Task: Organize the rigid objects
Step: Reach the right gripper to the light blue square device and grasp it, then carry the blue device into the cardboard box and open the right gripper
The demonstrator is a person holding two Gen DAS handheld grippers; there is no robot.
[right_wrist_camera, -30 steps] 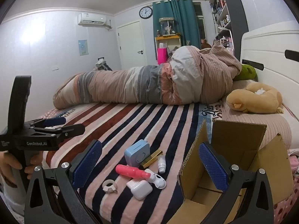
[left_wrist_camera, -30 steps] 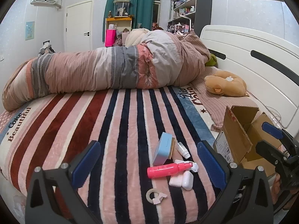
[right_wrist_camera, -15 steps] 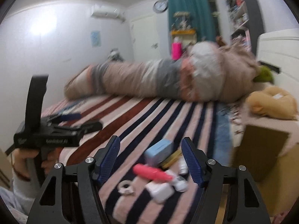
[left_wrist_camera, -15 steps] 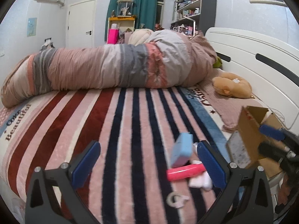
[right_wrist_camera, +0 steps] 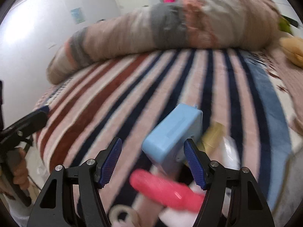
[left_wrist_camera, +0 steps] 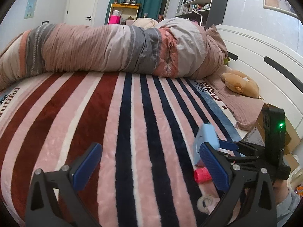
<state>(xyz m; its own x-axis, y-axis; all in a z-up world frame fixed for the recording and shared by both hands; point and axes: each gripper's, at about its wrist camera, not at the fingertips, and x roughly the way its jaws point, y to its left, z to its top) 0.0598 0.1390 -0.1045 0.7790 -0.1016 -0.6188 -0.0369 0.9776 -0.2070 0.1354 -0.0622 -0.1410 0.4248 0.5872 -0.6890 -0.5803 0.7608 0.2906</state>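
A light blue box [right_wrist_camera: 172, 132] stands on the striped blanket [right_wrist_camera: 113, 102], with a pink bottle [right_wrist_camera: 166, 191] in front of it, a gold stick [right_wrist_camera: 214, 136] to its right and a white ring [right_wrist_camera: 121, 213] below. My right gripper [right_wrist_camera: 153, 162] is open, low over the pile, its right pad beside the box and not touching it. The view is blurred. In the left wrist view the blue box [left_wrist_camera: 205, 140], pink bottle [left_wrist_camera: 201, 176] and ring [left_wrist_camera: 205, 204] lie right of my open, empty left gripper [left_wrist_camera: 149, 166]; the right gripper [left_wrist_camera: 246, 151] reaches in there.
A cardboard box [left_wrist_camera: 265, 132] stands at the right by the white headboard [left_wrist_camera: 265, 56]. A rolled quilt [left_wrist_camera: 113, 49] lies across the far side of the bed. A tan plush pillow [left_wrist_camera: 240, 83] sits near the headboard.
My right gripper has dropped down and forward to the pile, and the blue box now sits between its pads. My left gripper has shifted left, so the objects lie further right in its view.
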